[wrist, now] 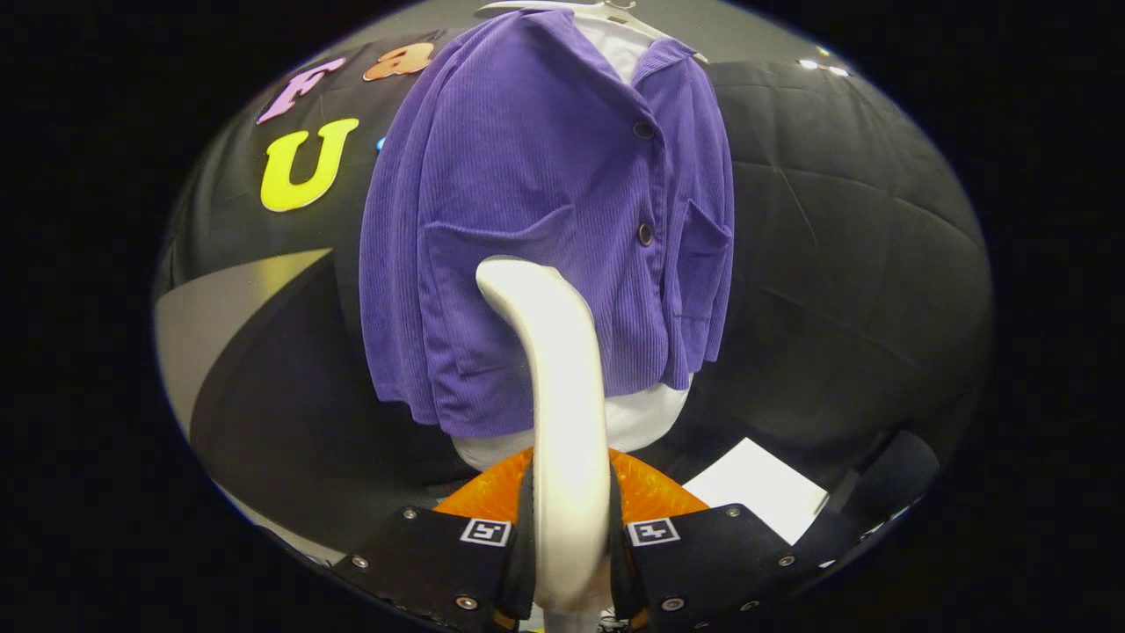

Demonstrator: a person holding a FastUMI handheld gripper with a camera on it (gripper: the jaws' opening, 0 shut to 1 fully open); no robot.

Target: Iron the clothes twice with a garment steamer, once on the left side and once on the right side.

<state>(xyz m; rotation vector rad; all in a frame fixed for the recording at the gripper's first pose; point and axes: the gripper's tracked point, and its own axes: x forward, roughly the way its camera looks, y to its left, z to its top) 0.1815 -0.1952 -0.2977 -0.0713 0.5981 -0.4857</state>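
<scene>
A purple ribbed jacket [545,220] with dark buttons and two chest pockets hangs on a white hanger [606,10] over a white shirt, straight ahead of me. My gripper [571,536] is shut on the white garment steamer [562,396], both fingers pressing its handle. The steamer rises between the fingers and curves forward. Its head sits against the jacket's left front panel, just below the left pocket. The white shirt hem [633,422] shows under the jacket's bottom edge.
An orange object [650,492] lies just beyond the fingers, below the jacket. A white sheet [756,488] rests on the dark surface to the right. Black cloth walls stand behind and on both sides of the garment.
</scene>
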